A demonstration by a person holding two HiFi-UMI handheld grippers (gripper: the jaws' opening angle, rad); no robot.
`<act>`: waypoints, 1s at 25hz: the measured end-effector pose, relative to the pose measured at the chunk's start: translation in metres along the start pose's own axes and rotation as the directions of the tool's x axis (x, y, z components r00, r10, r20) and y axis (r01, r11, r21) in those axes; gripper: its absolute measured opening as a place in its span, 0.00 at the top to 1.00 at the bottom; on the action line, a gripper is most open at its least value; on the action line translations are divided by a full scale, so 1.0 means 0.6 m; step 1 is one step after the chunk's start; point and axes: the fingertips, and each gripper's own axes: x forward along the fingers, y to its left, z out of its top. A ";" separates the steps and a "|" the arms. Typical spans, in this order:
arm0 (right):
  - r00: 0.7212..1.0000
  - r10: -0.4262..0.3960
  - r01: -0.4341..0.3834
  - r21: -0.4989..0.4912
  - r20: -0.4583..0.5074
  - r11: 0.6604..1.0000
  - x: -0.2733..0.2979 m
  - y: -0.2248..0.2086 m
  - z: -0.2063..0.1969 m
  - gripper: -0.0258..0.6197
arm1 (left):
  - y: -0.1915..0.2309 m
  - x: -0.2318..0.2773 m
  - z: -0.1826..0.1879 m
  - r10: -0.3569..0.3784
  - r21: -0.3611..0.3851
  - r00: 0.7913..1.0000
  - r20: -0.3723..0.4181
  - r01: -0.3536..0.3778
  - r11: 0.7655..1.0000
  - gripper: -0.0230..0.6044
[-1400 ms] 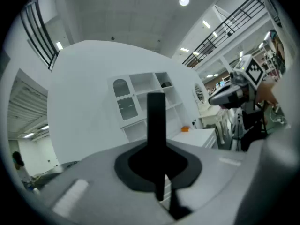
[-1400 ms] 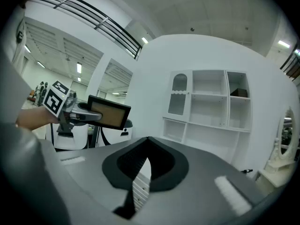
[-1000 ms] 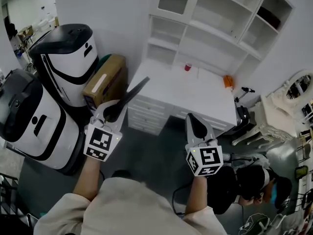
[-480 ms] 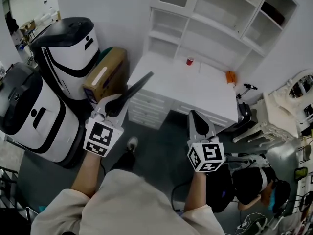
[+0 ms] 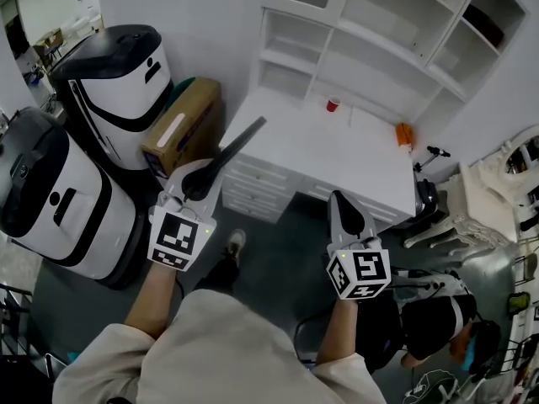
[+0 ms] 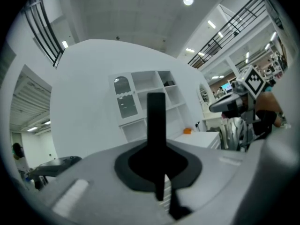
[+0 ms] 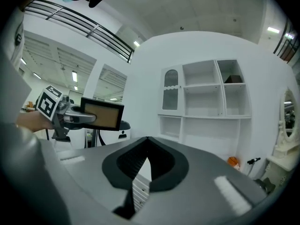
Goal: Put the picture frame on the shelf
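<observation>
The picture frame (image 5: 238,144), black-edged with a tan face, is held edge-on in my left gripper (image 5: 202,178), which is shut on its lower edge. In the left gripper view the frame (image 6: 156,125) rises straight up from the jaws as a thin black bar. The right gripper view shows its tan face (image 7: 102,114) at the left. The white shelf unit (image 5: 370,49) stands ahead on a white desk (image 5: 278,154), its compartments mostly empty. My right gripper (image 5: 341,207) is shut and empty, low in front of the desk's near edge.
A red cup (image 5: 333,105) and an orange object (image 5: 405,134) sit on the desk. Two white-and-black machines (image 5: 118,91) and a cardboard box (image 5: 181,129) crowd the left. A chair and clutter (image 5: 472,217) fill the right. Dark floor lies below.
The desk and shelf have shifted slightly in the head view, and a shoe has stepped into sight. Both grippers keep their pose; the frame stays gripped.
</observation>
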 end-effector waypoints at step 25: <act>1.000 -0.006 0.006 0.000 0.021 1.000 0.428 -0.214 0.039 0.96 | 0.246 0.434 -0.057 -0.009 -0.069 1.000 0.018 0.011 0.998 0.95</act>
